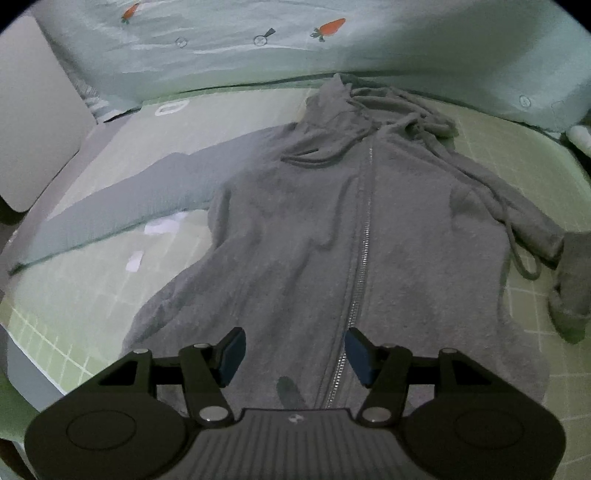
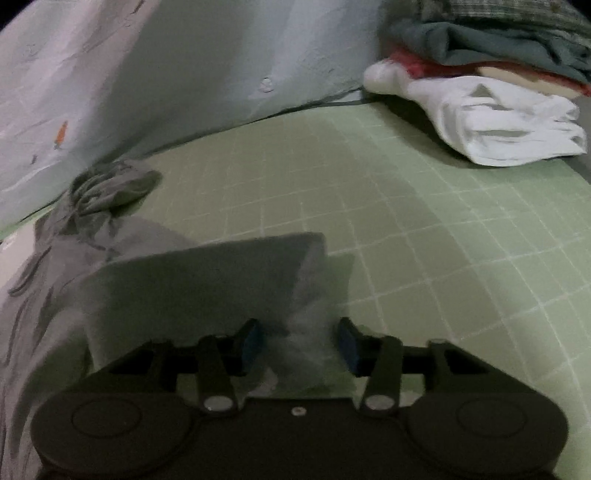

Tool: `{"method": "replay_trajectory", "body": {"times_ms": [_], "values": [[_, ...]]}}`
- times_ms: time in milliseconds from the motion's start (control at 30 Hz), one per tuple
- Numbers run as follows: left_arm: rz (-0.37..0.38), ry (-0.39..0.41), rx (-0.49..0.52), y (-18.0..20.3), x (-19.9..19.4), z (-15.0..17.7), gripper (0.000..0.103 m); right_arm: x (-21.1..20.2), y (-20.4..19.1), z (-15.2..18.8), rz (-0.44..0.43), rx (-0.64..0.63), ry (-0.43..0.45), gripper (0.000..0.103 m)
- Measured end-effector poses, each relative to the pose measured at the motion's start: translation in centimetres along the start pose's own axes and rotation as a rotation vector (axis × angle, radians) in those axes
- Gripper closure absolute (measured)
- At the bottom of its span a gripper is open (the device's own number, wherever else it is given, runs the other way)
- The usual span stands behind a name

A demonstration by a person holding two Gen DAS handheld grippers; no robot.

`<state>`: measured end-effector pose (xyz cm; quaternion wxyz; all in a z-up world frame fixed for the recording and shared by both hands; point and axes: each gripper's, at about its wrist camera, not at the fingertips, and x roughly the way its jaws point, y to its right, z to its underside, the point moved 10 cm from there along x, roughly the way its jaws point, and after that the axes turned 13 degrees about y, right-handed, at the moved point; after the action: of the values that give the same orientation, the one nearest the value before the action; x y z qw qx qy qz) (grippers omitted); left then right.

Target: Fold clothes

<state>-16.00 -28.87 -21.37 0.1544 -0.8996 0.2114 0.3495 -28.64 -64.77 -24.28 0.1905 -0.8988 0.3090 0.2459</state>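
Grey zip hoodie [image 1: 332,229] lies flat, front up, on my green grid mat [image 1: 74,306], hood toward the carrot-print sheet [image 1: 221,40]. Left claw [image 1: 293,356] hovers over the hem, jaws wide, nothing gripped. Right claw [image 2: 301,345] straddles the sleeve cuff [image 2: 229,273], jaws part open, blurred; pads not visibly pressing. Right view alone shows open mat [image 2: 424,229] and a folded clothes stack [image 2: 491,96] at the far edge.

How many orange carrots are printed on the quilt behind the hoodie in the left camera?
2 show on the quilt in the left wrist view: one carrot at top left, another carrot right of centre, above the hoodie. Folds or the frame edge may hide more.
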Motion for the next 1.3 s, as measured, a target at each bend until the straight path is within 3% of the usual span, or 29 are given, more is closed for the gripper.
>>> {"method": "replay_trajectory", "body": {"times_ms": [33,133,267,400,500,633,667,733,867,933,1067,1300], "values": [[-0.002,0.001,0.011,0.1,0.1,0.0,0.042,-0.1,0.0,-0.1,-0.004,-0.008,0.003,0.089],[0.003,0.003,0.034,0.7,0.1,0.0,0.042,-1.4,0.8,-1.4,0.006,-0.024,0.049,0.099],[0.003,0.008,0.058,1.0,-0.1,0.2,0.042,-5.7,2.6,-5.6,0.106,-0.088,0.209,0.099],[-0.001,-0.003,0.060,1.1,-0.1,0.5,0.042,-11.2,4.9,-10.1,0.284,-0.205,0.372,0.099],[0.002,-0.018,0.049,1.3,0.2,0.7,0.042,-11.8,7.6,-10.1,0.417,-0.253,0.345,0.099],[0.013,-0.023,0.051,1.8,0.3,0.9,0.042,-10.0,12.3,-6.4,0.558,-0.247,0.174,0.093],[0.018,-0.023,0.057,2.0,0.3,1.0,0.042,-10.0,13.3,-5.5,0.553,-0.193,0.148,0.089],[0.025,-0.025,0.070,2.2,0.2,1.2,0.042,-10.4,14.8,-4.1,0.529,-0.078,0.136,0.067],[0.020,-0.032,0.076,2.0,0.2,1.5,0.042,-10.5,17.0,-0.9,0.529,0.108,0.108,0.055],[0.015,-0.038,0.075,1.7,0.2,1.6,0.042,-10.4,18.1,0.6,0.539,0.192,0.094,0.040],[0.010,-0.044,0.090,1.4,0.0,1.8,0.042,-10.3,19.7,1.9,0.536,0.330,0.122,0.035],[0.008,-0.049,0.104,1.1,-0.2,1.8,0.042,-8.8,21.2,-0.2,0.375,0.571,0.227,0.029]]}}
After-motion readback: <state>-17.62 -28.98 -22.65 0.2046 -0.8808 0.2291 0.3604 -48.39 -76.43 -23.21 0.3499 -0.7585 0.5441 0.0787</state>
